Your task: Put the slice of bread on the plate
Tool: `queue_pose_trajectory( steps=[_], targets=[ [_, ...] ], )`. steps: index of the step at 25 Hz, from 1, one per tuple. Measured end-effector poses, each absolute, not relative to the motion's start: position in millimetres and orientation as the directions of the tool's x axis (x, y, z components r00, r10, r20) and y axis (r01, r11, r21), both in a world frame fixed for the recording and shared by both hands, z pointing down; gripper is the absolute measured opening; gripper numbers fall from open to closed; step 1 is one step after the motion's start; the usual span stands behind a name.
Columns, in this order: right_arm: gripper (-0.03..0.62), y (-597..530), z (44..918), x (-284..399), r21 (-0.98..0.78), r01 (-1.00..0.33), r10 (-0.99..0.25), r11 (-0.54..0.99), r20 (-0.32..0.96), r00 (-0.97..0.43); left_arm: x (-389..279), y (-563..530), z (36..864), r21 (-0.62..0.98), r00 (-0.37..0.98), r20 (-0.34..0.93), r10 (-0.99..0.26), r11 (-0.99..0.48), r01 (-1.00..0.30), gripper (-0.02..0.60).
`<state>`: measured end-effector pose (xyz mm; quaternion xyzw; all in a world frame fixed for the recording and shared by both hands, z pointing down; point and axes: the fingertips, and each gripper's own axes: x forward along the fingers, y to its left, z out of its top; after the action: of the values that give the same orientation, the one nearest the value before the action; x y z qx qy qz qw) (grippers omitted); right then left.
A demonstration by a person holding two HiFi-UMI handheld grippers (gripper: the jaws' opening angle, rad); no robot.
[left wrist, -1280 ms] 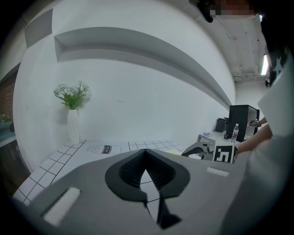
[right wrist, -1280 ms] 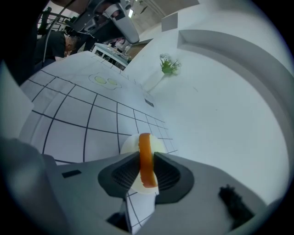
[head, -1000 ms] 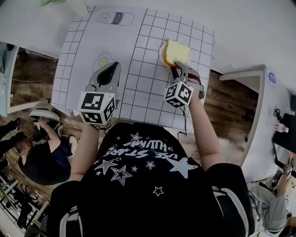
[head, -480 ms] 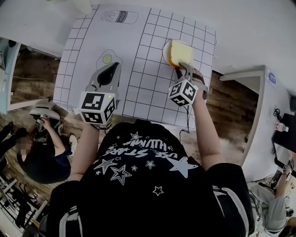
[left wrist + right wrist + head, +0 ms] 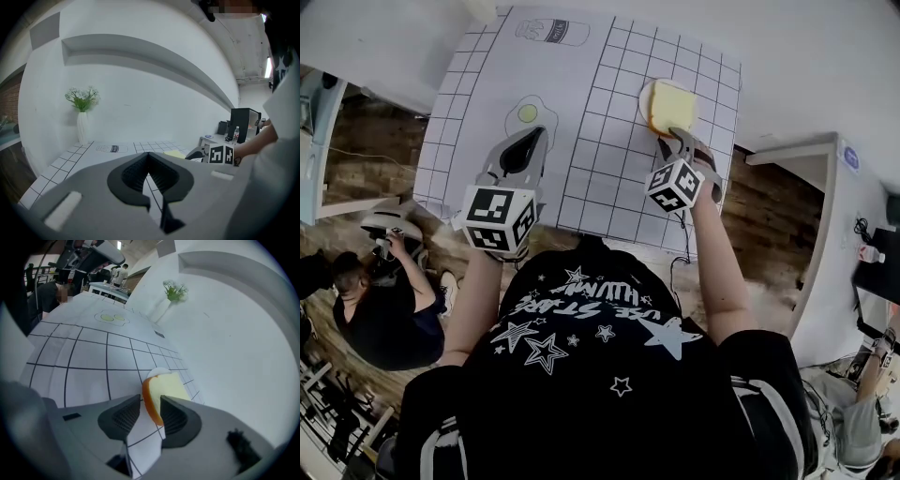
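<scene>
Seen from the head, one desk (image 5: 581,112) holds one plate (image 5: 646,95) with one bread (image 5: 672,107) lying on it, with one left gripper (image 5: 532,133) and one right gripper (image 5: 671,136) above; the left gripper view shows it squeezed shut on nothing, one vase (image 5: 82,127) far off; the right gripper view shows it opening, the bread's edge between its jaws.

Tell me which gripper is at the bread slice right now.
The right gripper: its fingers are opening around the edge of the bread on the plate. The left gripper is shut, empty, over by the printed egg.
</scene>
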<state>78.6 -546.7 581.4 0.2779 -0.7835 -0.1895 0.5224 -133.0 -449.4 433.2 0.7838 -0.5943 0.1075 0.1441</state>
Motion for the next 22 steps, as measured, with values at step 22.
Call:
queue_pose_trajectory(
  steps=[22],
  targets=[
    [0.044, -441, 437, 92, 0.482, -0.701, -0.838, 0.526, 0.437, -0.327, -171, -333, 409, 0.116, 0.335, 0.277, -0.901, -0.315, -0.942, 0.009]
  ],
)
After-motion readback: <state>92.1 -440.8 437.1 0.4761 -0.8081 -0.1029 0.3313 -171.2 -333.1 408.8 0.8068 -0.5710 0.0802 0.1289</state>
